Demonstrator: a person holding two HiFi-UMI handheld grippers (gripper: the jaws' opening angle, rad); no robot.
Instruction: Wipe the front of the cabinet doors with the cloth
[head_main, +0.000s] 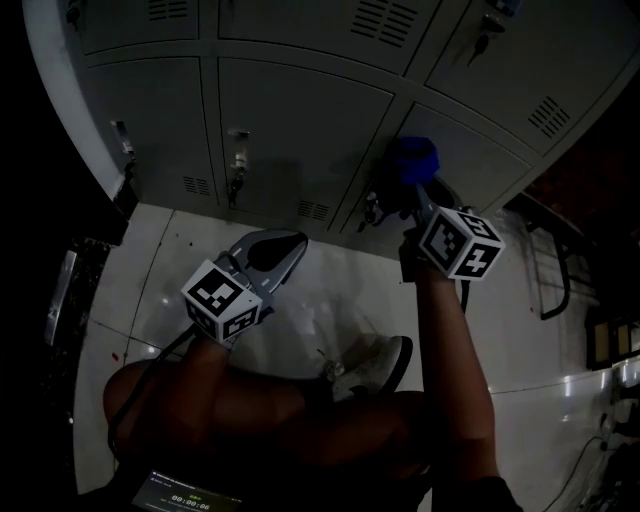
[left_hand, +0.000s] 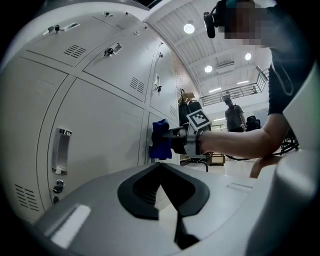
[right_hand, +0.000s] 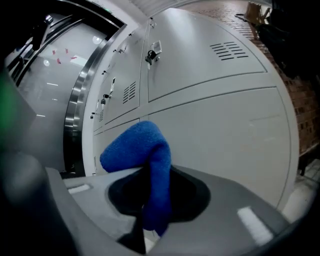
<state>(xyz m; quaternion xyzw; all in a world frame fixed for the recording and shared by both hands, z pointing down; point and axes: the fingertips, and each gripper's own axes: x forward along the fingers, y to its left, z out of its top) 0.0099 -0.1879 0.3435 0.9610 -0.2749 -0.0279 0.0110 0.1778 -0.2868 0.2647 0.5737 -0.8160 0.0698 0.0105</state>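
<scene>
Cloth (right_hand: 145, 165), blue, is clenched in your right hand-held gripper (head_main: 420, 195). Its folded end bulges past the jaws and its tail hides where they meet. It sits at a lower one of the cabinet doors (head_main: 300, 130), though the dark head view makes contact hard to judge. Your left hand-held gripper (left_hand: 161, 169) is closed on nothing, above the floor (head_main: 330, 300).

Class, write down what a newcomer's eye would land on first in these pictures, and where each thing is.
The bright blue cloth stands out first, pinched in the right gripper and held up close to the grey cabinet doors. Next comes the left gripper, lower down over the pale floor, its jaws together with nothing between them.
</scene>
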